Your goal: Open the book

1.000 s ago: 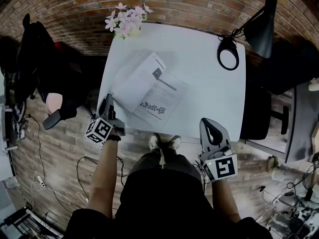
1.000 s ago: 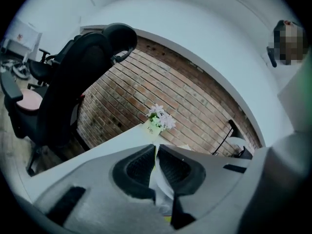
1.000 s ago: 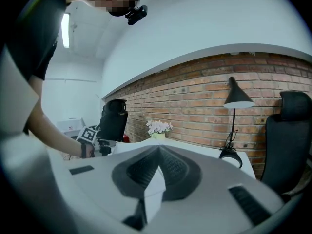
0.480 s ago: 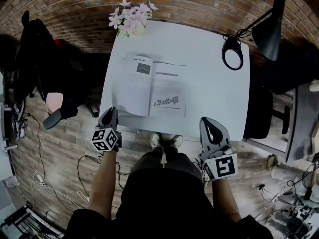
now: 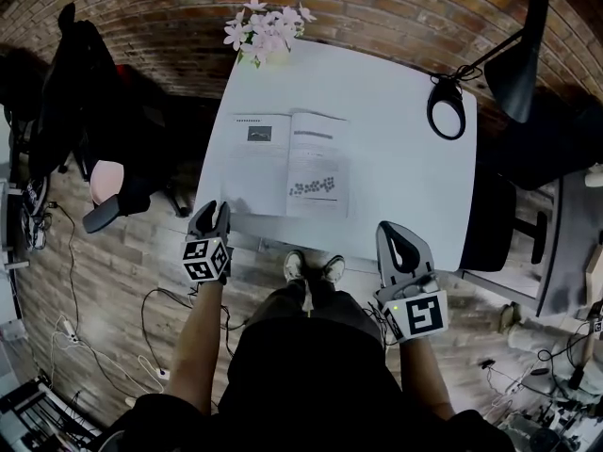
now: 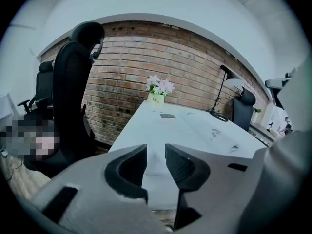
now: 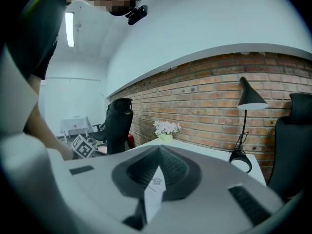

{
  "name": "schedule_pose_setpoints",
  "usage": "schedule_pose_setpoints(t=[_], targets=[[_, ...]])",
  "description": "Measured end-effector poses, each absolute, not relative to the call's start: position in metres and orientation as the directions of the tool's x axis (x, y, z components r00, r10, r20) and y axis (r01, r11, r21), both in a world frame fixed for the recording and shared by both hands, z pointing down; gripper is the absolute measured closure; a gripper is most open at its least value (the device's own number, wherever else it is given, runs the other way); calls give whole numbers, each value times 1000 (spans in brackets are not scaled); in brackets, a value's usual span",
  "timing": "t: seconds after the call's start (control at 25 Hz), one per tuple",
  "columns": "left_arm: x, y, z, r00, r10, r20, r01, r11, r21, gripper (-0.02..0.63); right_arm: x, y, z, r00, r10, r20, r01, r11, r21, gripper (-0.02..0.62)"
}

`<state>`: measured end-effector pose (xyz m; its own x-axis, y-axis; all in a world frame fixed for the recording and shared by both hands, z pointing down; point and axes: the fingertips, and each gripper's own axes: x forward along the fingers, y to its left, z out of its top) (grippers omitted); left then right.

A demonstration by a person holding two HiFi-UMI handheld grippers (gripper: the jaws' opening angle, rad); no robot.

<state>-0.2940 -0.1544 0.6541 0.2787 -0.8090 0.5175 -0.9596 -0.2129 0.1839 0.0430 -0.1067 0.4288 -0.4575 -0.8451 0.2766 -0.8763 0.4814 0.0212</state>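
Observation:
The book lies open and flat on the white table, with a small dark picture on its left page and rows of dots on the right page. In the left gripper view the open book shows low ahead on the table. My left gripper hangs just off the table's near left corner, apart from the book. Its jaws are opening, with nothing between them. My right gripper is at the near right edge, shut; a small white printed slip shows at its seam.
A pot of pink flowers stands at the table's far edge and a black desk lamp at the far right. Black office chairs stand at the left and right. Cables lie on the wooden floor.
A second ago the book lay askew with the left gripper at its near left corner. Now it lies flat and square, and the left gripper has drawn back, sunk and rolled.

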Motion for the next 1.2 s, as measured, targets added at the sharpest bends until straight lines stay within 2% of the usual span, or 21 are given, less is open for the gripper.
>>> schedule_pose_setpoints(t=[0.56,0.92,1.2], targets=[[-276,-143,632,283,-831,479,-959,-234,161,497,52,-73,416,-456,-849,268,-876,482,34,581],[-257,-138,605,291,-848,442,-957,-256,140,538,63,-58,408,-463,-849,254,-869,491,57,581],[-225,-148,563,337,-860,384,-941,-316,119,563,82,-56,392,-452,-875,175,-880,469,78,581]])
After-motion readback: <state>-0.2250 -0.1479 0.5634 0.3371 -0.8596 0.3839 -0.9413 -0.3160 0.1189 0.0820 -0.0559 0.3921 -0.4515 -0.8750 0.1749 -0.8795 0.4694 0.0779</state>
